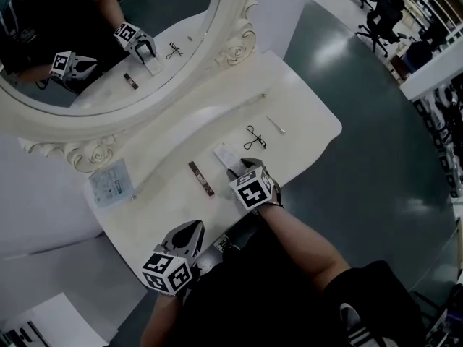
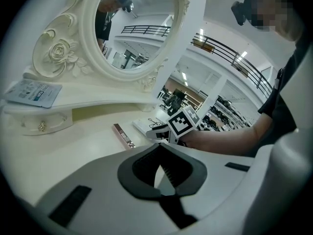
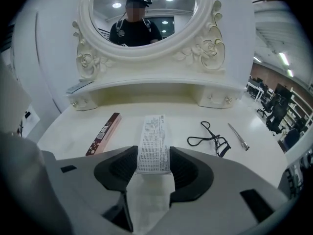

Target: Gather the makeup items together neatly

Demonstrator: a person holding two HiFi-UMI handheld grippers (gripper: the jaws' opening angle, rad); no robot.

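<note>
White box (image 3: 154, 131) on table (image 3: 186, 115), near end pinched by R gripper (image 3: 153, 151); L gripper (image 2: 159, 147) pressed together, empty. Best slide box flat, parallel w/ brown stick (image 3: 103, 133), no twisting.

right tool (image 1: 236, 168): on white box (image 1: 223, 152) | left tool (image 1: 191, 228): table (image 1: 307, 107) edge | eyelash curler (image 1: 255, 137): near tweezers (image 1: 275, 125)
</note>
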